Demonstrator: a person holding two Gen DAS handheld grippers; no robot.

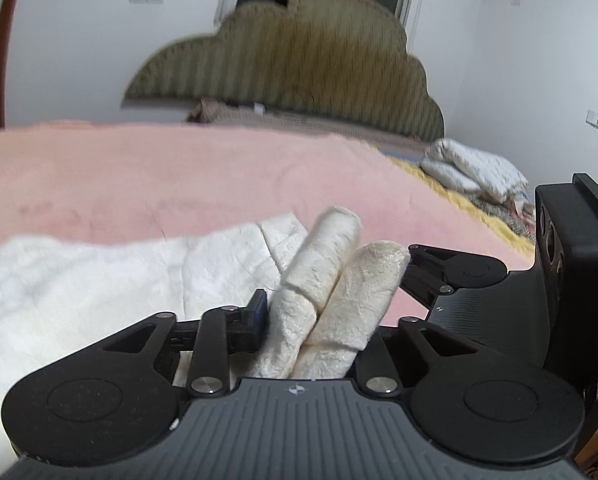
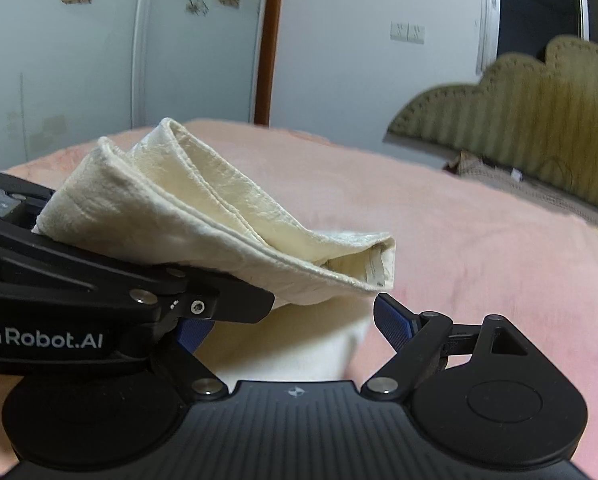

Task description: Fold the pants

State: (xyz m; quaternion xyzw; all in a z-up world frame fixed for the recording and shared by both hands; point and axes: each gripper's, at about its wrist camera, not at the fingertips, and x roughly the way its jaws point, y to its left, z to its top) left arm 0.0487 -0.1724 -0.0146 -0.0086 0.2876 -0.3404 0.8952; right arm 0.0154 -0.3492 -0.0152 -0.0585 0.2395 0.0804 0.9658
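Note:
The pants [image 1: 99, 280] are cream-white and fleecy, lying on a pink blanket [image 1: 179, 176]. My left gripper [image 1: 319, 320] is shut on a doubled fold of the pants [image 1: 335, 280], which sticks up between its jaws. In the right wrist view the same held fold of pants [image 2: 203, 216] hangs from the left gripper [image 2: 227, 304] at the left, lifted above the blanket [image 2: 459, 240]. My right gripper [image 2: 295, 328] is open, its blue pads [image 2: 393, 324] apart, just under and in front of the hanging fold, touching nothing.
An olive scalloped headboard [image 1: 299, 64] stands at the far end of the bed. Folded white bedding [image 1: 475, 172] lies at the far right on a yellow cover. A wardrobe with flower decals [image 2: 99, 40] stands behind the bed.

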